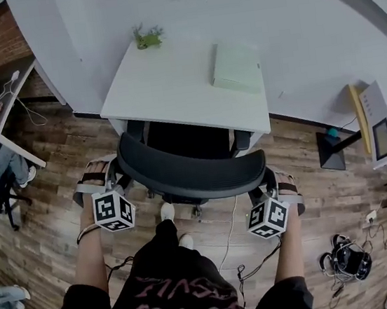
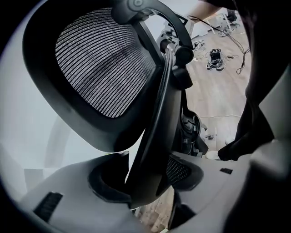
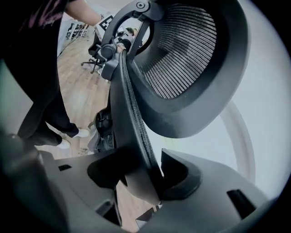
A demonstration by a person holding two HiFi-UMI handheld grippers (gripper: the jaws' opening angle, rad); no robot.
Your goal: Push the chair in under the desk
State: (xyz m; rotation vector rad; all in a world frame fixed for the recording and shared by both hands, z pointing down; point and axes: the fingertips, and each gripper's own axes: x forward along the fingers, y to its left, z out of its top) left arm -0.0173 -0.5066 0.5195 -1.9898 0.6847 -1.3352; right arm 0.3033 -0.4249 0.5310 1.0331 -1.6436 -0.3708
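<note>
A black mesh office chair (image 1: 193,175) stands with its seat partly under the white desk (image 1: 164,90), its curved backrest facing me. My left gripper (image 1: 113,171) is at the backrest's left end and my right gripper (image 1: 273,181) at its right end. In the left gripper view the backrest's black rim (image 2: 152,173) runs between the jaws, which are shut on it, with the mesh headrest (image 2: 100,63) above. The right gripper view mirrors this: the backrest's edge (image 3: 136,168) is pinched between the jaws under the headrest (image 3: 182,54).
A small green plant (image 1: 148,37) and a pale green box (image 1: 236,67) lie on the desk. Cables (image 1: 236,250) trail over the wooden floor by my shoes (image 1: 167,211). A second desk (image 1: 13,103) stands left; a black box (image 1: 332,149) and gear (image 1: 349,258) sit right.
</note>
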